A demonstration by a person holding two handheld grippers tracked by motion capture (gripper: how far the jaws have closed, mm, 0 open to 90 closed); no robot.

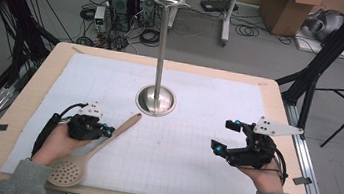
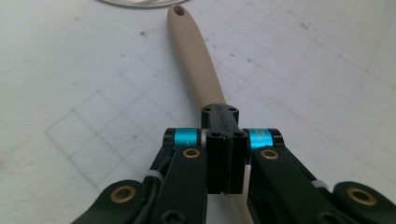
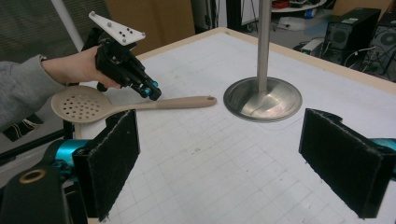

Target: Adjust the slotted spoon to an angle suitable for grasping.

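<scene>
Your left tongs (image 1: 108, 131) are clamped mid-handle on the beige perforated plastic skimmer spoon (image 1: 97, 148), lying near the steel pole stand (image 1: 156, 100) for balanced lifting, while your right tongs (image 1: 227, 137) gape empty, clear of it.

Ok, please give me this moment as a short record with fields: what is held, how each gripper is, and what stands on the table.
held thing: beige slotted spoon, its perforated bowl at the table's near edge, its handle pointing toward the stand
left gripper: shut on the spoon's handle, about mid-length
right gripper: open, nothing between the jaws, apart from the spoon
metal stand: upright pole on a round base, middle of the table
surface: white gridded mat on a wooden table
</scene>
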